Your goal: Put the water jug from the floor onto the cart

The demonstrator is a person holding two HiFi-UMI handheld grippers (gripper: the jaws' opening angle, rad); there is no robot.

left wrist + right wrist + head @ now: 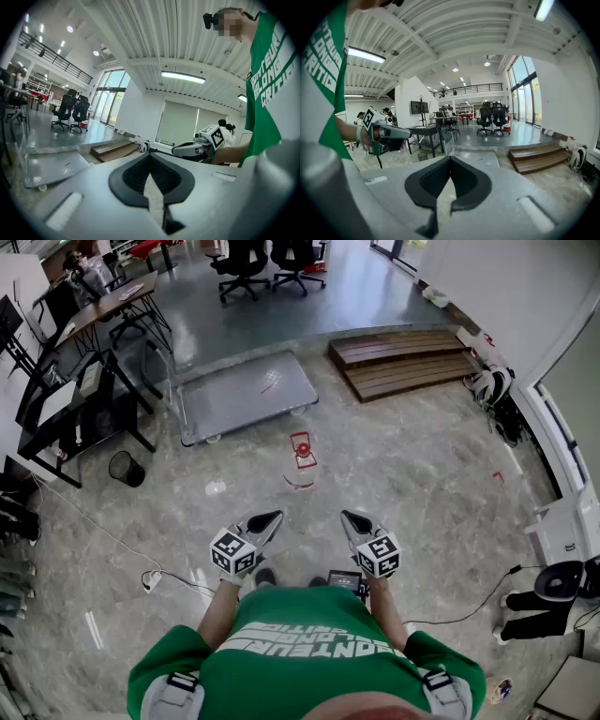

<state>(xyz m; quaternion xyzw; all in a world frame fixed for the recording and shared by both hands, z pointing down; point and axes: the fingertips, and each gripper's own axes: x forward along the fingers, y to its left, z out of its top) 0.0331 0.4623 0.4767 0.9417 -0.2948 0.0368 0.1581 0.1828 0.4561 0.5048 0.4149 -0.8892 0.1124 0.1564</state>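
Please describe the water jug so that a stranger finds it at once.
Find the flat grey cart on the floor. In front of it, toward the person, stands the water jug. Unlike the black bin, it is clear with a red cap.

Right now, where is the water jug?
In the head view, the water jug sits on the floor near centre, by the cart, off its near right corner.

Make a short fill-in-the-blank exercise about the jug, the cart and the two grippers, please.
1. The jug is on the ____, not on the cart.
2. The jug's cap is ____ in colour.
3. The left gripper and the right gripper each hold ____.
4. The person's shirt is ____ in colour.

Missing words: floor; red; nothing; green
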